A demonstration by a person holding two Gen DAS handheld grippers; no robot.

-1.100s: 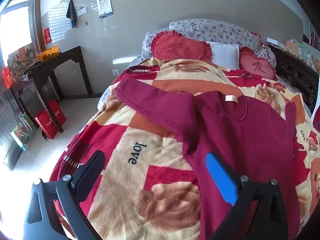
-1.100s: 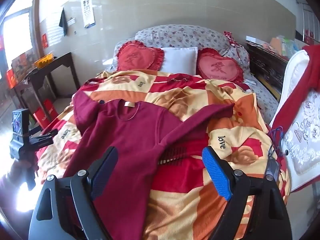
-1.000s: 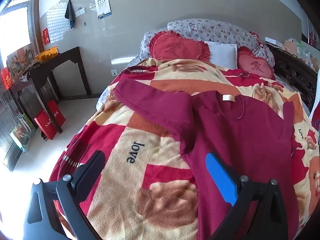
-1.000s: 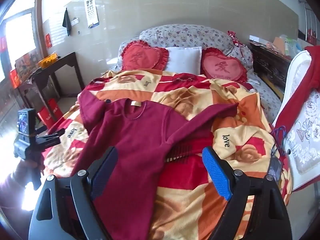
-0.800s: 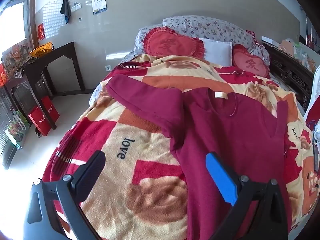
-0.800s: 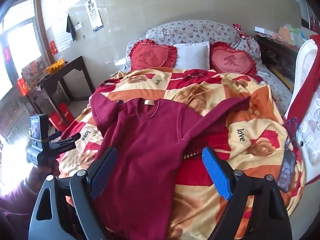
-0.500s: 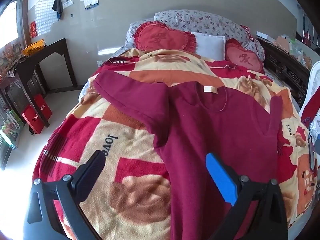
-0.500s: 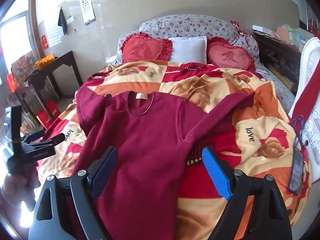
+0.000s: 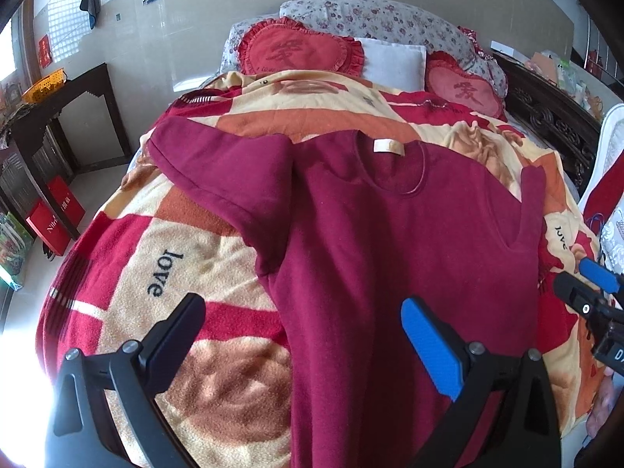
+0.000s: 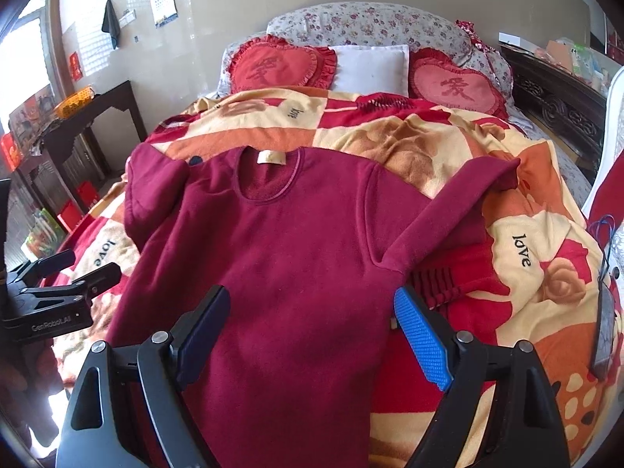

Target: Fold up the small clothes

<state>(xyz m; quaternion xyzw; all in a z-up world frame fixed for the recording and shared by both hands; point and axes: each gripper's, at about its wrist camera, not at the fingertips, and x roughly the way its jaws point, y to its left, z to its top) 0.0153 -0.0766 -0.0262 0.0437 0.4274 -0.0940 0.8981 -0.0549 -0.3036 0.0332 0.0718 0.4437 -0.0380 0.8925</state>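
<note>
A dark red long-sleeved top (image 9: 382, 241) lies flat, face up, on the patterned blanket (image 9: 202, 265), neck towards the pillows; it also shows in the right wrist view (image 10: 280, 257). Both sleeves are spread outwards. My left gripper (image 9: 302, 331) is open and empty above the top's lower left side. My right gripper (image 10: 312, 323) is open and empty above the top's lower middle. Each gripper shows in the other's view: the right one (image 9: 592, 284) at the bed's right edge, the left one (image 10: 74, 269) at its left edge.
Two red heart cushions (image 10: 280, 66) and a white pillow (image 10: 370, 66) lie at the head of the bed. A dark side table (image 9: 58, 109) and red bags (image 9: 54, 222) stand on the left. A white chair with red cloth (image 10: 612, 156) stands on the right.
Both grippers have moved in closer over the bed and the red top, which now fills more of each view. The top itself has not moved. Both stay open.
</note>
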